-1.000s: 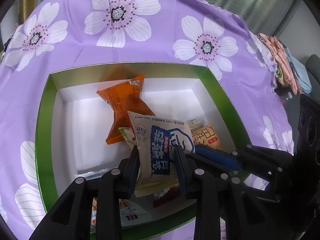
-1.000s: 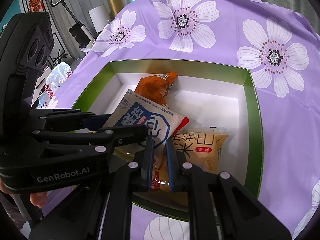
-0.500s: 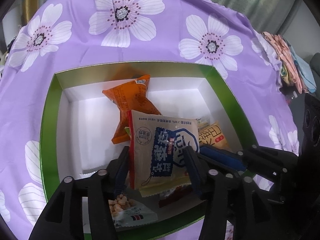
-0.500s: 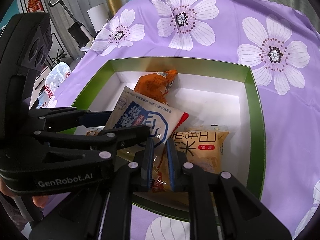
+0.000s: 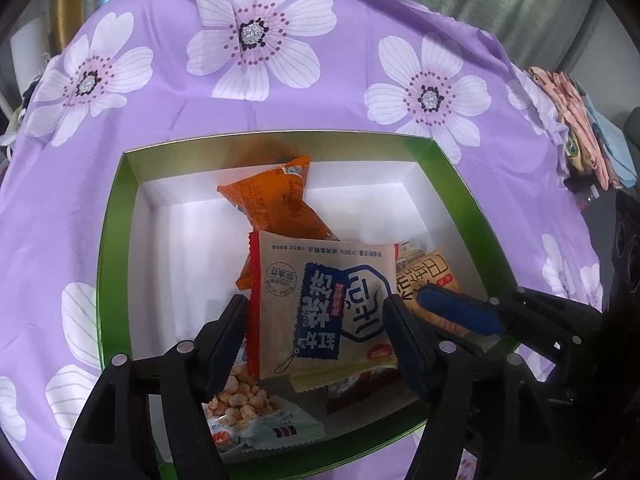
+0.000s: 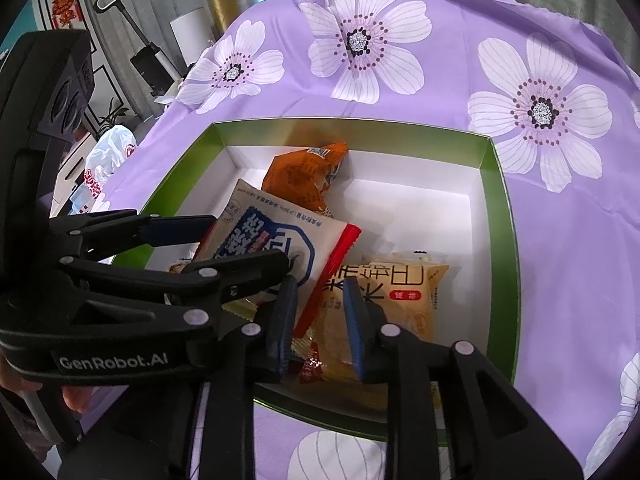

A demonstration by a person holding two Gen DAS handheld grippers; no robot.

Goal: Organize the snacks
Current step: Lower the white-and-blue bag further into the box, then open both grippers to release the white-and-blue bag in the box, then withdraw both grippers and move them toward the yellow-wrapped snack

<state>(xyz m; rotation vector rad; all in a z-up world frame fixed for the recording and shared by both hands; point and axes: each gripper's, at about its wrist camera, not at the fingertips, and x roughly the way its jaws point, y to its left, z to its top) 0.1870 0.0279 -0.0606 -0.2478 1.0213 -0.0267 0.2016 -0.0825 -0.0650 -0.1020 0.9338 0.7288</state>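
My left gripper [image 5: 316, 336] is opening off the blue-and-tan packet [image 5: 320, 304], now lying loose in the green box [image 5: 116, 240]; my right gripper [image 6: 320, 320] is opening too, a yellow packet [image 6: 384, 300] between its jaws.

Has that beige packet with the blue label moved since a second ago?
Yes. The beige packet now lies flatter and squarer to the green box, as the left gripper opens.

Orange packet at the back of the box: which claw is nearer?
Left. The left claw, jaws opening, straddles the blue-and-white packet overlapping the orange packet; the right claw sits further toward the box's near edge.
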